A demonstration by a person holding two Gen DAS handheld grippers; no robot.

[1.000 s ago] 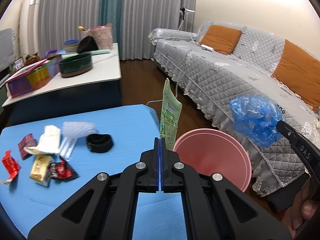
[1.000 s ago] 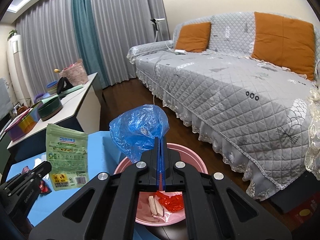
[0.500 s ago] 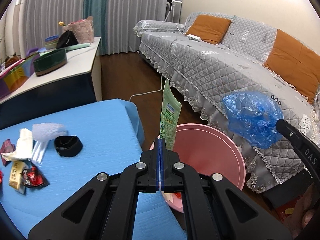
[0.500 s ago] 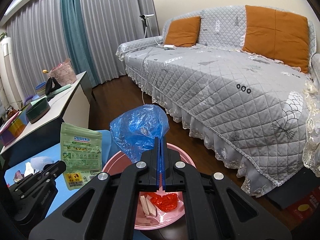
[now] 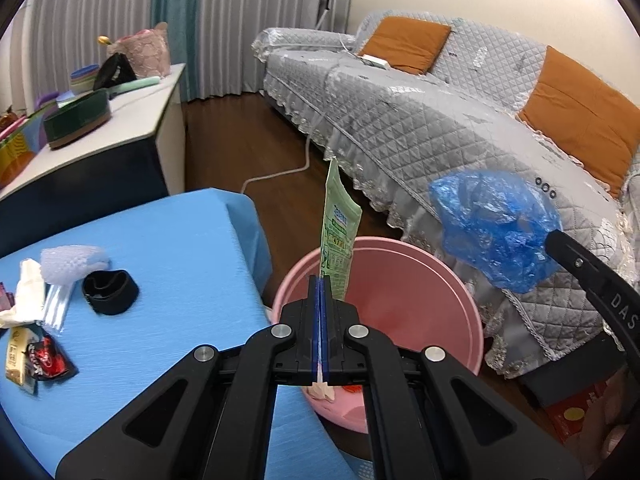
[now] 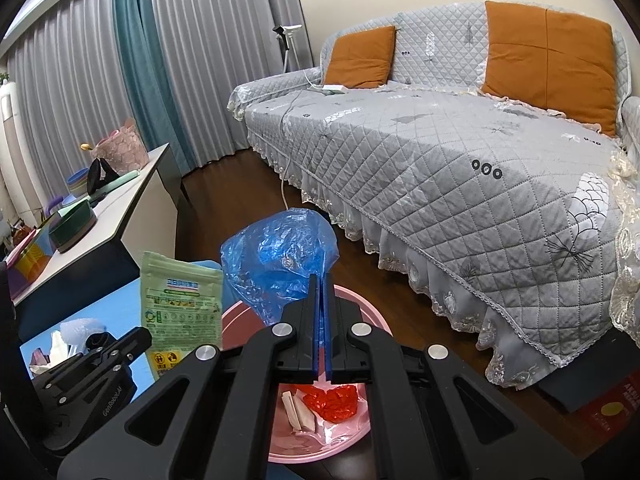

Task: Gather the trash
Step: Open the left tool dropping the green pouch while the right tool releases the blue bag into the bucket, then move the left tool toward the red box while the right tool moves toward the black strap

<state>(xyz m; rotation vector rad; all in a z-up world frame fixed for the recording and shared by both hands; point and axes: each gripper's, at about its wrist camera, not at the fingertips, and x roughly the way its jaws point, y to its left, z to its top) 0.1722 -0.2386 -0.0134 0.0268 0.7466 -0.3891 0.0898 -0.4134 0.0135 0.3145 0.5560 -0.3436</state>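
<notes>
Below your 2 grippers sits the pink basin [image 6: 362,302] on the floor beside the blue table [image 5: 168,248]; inside it you can see a crumpled red wrapper [image 6: 332,400] and a few pale paper scraps [image 6: 298,410]. Your left gripper [image 5: 320,292] has its fingers pressed together on the lower edge of the green pouch [image 5: 338,232], which stands upright over the basin's near rim. It carries printed text and symbols, too small to read. Your right gripper [image 6: 320,292] has its fingers clamped on the crumpled blue plastic bag [image 6: 280,260], held above the basin. Its body reads "DAS" in the left view; the left one reads "GenRobot.AI" in the right view. More trash lies on the table: a black band [image 5: 110,292], a white net sleeve [image 5: 72,258], tissue [image 5: 28,292] and snack wrappers [image 5: 38,362].
</notes>
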